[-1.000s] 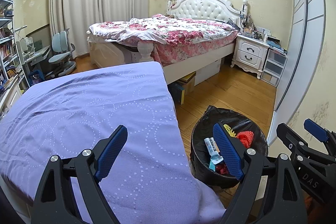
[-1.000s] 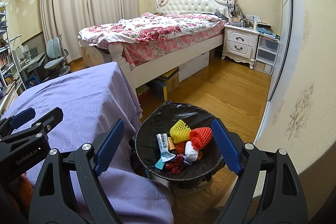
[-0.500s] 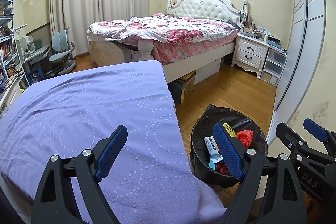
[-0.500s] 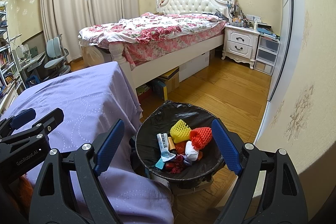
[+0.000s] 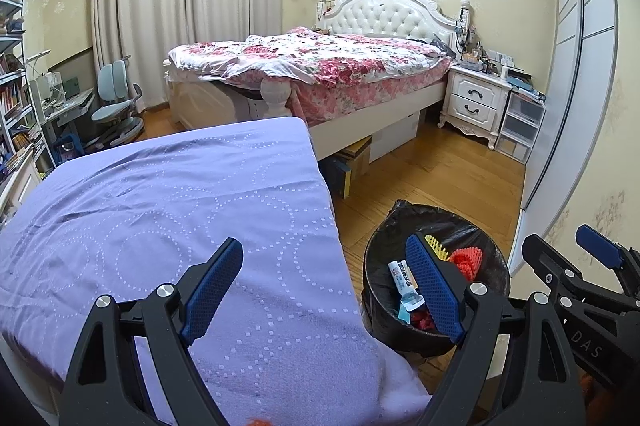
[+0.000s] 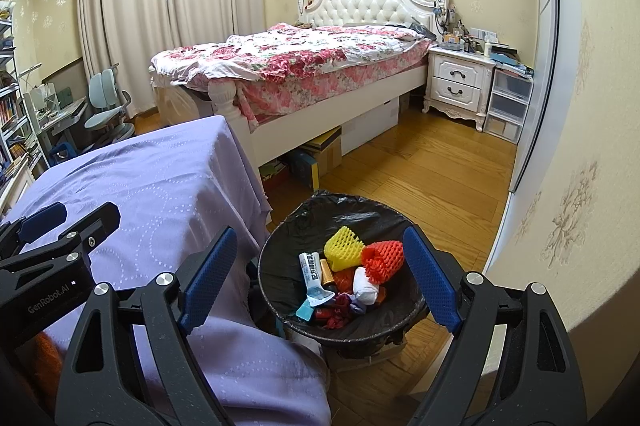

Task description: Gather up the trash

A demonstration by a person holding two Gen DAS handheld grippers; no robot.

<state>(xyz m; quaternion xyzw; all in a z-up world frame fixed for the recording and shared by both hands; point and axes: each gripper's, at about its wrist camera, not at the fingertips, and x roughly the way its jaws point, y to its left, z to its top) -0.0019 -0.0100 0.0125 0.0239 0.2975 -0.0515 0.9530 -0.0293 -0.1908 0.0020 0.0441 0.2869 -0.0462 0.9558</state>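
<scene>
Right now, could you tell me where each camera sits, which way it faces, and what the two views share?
Left wrist: on the left hand-held gripper, angled down over the lilac cloth-covered table; its open blue-padded fingers show, the right hand-held gripper at the right edge.
Right wrist: on the right hand-held gripper, facing the black-lined round trash bin; the left hand-held gripper shows at left.
Shared: table, bin, floral-quilted bed.
</scene>
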